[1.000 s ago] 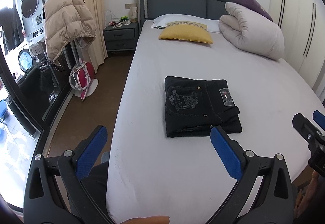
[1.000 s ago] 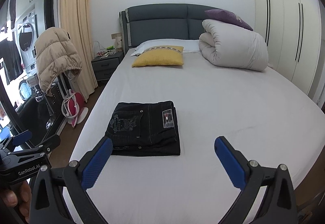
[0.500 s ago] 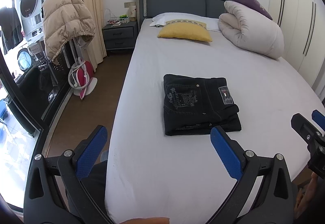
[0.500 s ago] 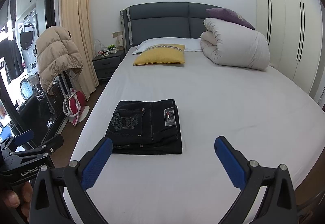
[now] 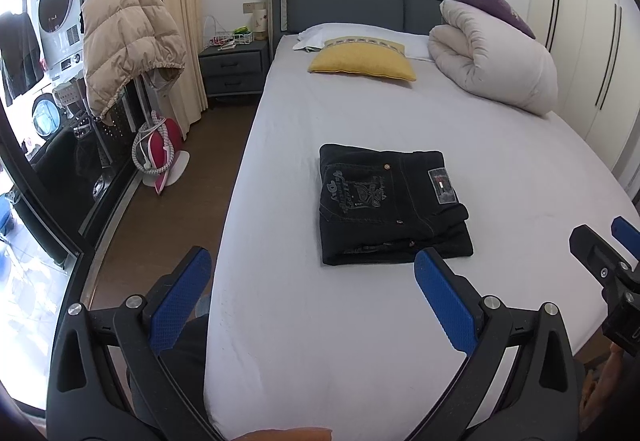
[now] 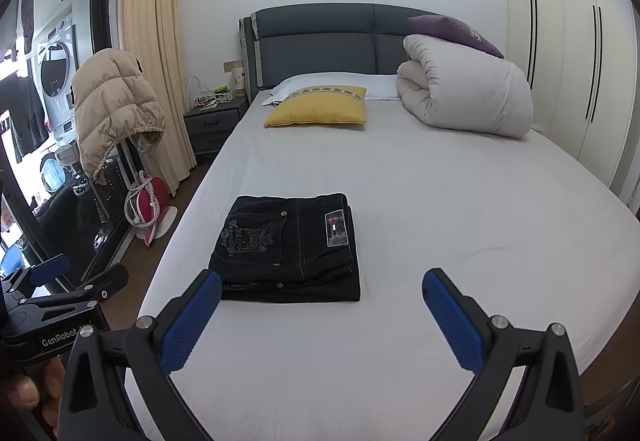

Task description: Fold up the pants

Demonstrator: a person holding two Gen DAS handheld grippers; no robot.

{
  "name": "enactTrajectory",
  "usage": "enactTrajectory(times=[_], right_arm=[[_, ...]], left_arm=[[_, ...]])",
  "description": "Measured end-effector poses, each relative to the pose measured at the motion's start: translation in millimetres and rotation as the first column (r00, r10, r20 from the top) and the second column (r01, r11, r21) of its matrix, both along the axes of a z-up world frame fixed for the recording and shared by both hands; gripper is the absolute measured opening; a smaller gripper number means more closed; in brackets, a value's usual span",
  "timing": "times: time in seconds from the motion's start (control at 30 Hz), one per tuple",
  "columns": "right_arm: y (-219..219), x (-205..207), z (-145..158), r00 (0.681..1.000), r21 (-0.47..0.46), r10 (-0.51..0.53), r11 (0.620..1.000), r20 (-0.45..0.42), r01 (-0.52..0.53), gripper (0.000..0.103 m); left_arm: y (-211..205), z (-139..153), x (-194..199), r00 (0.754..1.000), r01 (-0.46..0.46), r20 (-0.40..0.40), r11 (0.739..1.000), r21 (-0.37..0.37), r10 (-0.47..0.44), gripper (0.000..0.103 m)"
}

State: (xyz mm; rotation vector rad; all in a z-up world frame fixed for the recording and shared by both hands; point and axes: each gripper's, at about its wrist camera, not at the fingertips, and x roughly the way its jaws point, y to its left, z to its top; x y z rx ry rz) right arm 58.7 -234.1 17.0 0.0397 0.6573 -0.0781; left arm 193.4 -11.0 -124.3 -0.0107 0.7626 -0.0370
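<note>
Black jeans (image 5: 390, 205) lie folded into a compact rectangle on the white bed (image 5: 360, 321), with a back pocket and a small label facing up; they also show in the right wrist view (image 6: 288, 247). My left gripper (image 5: 312, 273) is open and empty, held above the bed's near edge, short of the jeans. My right gripper (image 6: 320, 291) is open and empty, also short of the jeans. Each gripper shows at the edge of the other's view: the right one (image 5: 604, 253) and the left one (image 6: 68, 281).
A yellow pillow (image 5: 362, 61), a white pillow and a rolled white duvet (image 5: 492, 57) lie near the grey headboard. A nightstand (image 5: 234, 69), a beige jacket on a stand (image 5: 128, 45) and a red item on the floor (image 5: 160, 153) are left of the bed. Wardrobes stand on the right.
Both grippers have drifted slightly; the view of the jeans shifts a little. The jeans have not moved and both grippers stay open.
</note>
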Motion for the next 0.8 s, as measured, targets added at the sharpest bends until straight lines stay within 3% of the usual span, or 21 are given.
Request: enactTrajectory(times=[0.8], right_arm=[[1.0,-0.6,0.1,1.000,0.001,0.001,1.000,-0.003,-0.001,0.103]], left_arm=[[-2.1,-6.0,2.3,1.000,0.012,-0.005,1.000,0.000,-0.012,0.103]])
